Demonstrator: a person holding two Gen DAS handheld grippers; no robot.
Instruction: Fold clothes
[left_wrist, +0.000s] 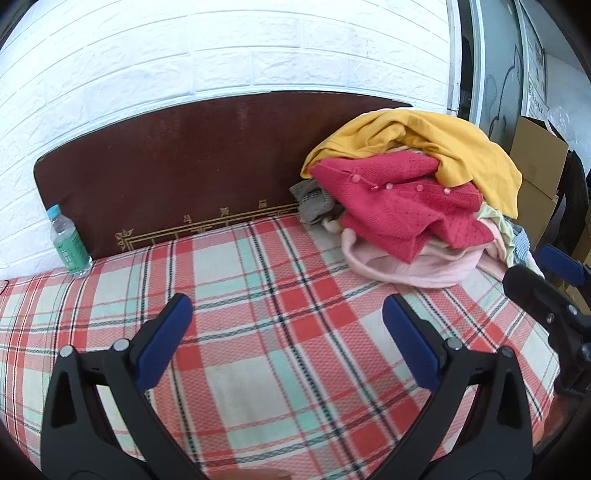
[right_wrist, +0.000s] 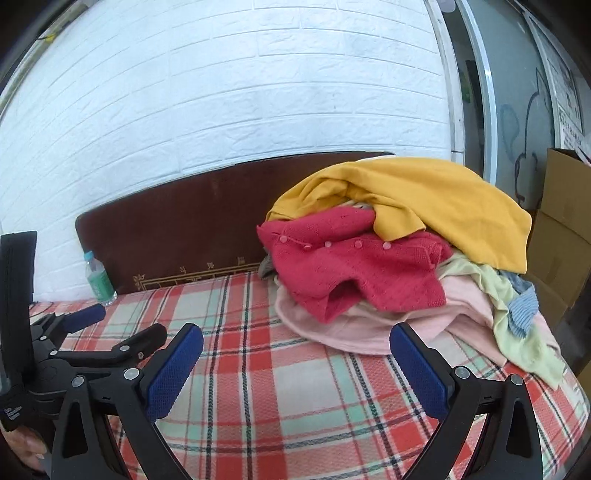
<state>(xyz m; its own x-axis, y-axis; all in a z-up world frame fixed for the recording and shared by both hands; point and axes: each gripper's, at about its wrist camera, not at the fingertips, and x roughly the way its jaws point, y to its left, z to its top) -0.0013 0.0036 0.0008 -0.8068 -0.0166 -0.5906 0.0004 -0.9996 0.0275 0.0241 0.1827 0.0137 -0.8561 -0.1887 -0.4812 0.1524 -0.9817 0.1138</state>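
Observation:
A pile of clothes lies at the far right of the plaid-covered bed (left_wrist: 258, 350): a yellow garment (left_wrist: 443, 147) on top, a red knit cardigan (left_wrist: 406, 206) below it, a pale pink garment (left_wrist: 406, 266) underneath. The pile also shows in the right wrist view, with the yellow garment (right_wrist: 424, 199), red cardigan (right_wrist: 351, 273) and pink garment (right_wrist: 369, 328). My left gripper (left_wrist: 288, 314) is open and empty above the bedcover, left of the pile. My right gripper (right_wrist: 295, 343) is open and empty just short of the pink garment. The right gripper also shows at the right edge of the left wrist view (left_wrist: 535, 269).
A dark brown headboard (left_wrist: 184, 177) stands against a white brick wall. A water bottle (left_wrist: 68, 242) stands at the bed's far left corner. Cardboard boxes (left_wrist: 535, 166) are stacked to the right of the bed. The left gripper shows at the left of the right wrist view (right_wrist: 122, 325).

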